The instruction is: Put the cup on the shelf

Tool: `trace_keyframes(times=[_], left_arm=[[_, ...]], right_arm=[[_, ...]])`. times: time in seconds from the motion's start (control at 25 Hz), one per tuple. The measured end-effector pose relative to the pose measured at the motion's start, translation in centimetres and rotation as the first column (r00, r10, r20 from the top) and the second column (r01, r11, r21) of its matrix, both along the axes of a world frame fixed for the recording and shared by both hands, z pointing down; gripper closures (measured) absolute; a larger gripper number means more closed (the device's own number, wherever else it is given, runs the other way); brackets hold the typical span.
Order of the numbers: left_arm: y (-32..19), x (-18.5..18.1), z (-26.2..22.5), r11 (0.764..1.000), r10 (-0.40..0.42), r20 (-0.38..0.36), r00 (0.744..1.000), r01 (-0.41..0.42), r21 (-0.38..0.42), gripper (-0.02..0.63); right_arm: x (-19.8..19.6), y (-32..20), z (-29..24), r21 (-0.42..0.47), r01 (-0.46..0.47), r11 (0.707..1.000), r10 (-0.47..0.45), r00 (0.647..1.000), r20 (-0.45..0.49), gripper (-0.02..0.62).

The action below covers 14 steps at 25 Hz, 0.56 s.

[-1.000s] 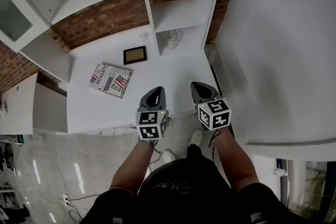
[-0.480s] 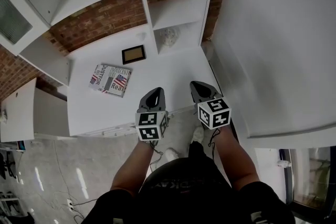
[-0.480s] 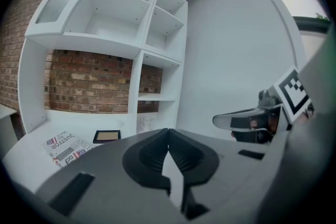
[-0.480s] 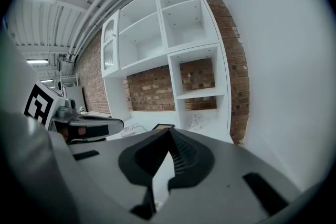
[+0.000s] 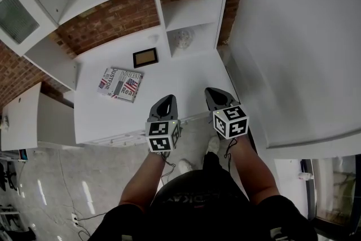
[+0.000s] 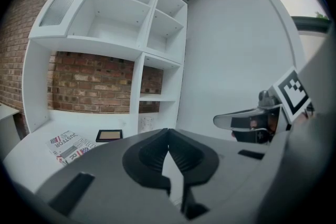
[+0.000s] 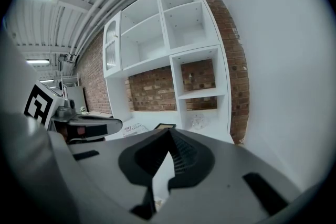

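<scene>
A pale patterned cup (image 5: 182,38) stands in the lowest compartment of the white shelf unit (image 5: 192,11), at the back of the white counter (image 5: 169,79). It shows small in the left gripper view (image 6: 147,123) and in the right gripper view (image 7: 200,121). My left gripper (image 5: 165,102) and right gripper (image 5: 217,95) hover side by side over the counter's front edge, well short of the cup. Both are shut with nothing between the jaws, whose tips meet in each gripper's own view: left gripper (image 6: 168,130), right gripper (image 7: 169,130).
A magazine (image 5: 119,84) lies on the counter's left half, with a small dark picture frame (image 5: 145,57) behind it by the brick wall. A large white wall panel (image 5: 293,48) stands close on the right. Open shelf compartments rise above the cup.
Only the head view has shifted a little. Both grippers stay shut in the same place.
</scene>
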<state>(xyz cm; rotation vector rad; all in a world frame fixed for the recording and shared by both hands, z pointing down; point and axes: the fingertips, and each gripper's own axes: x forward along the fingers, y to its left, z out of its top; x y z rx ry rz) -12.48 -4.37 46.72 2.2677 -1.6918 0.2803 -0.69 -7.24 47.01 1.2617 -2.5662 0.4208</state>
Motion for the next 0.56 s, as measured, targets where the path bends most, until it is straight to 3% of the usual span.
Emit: trace_keyframes(times=[0.56], left_arm=[[1.5, 0.8, 0.0, 1.000, -0.002, -0.005, 1.000, 0.002, 0.002, 0.600]], right_arm=[[0.7, 1.3, -0.1, 0.000, 0.007, 1.000, -0.007, 1.000, -0.010, 0.595]])
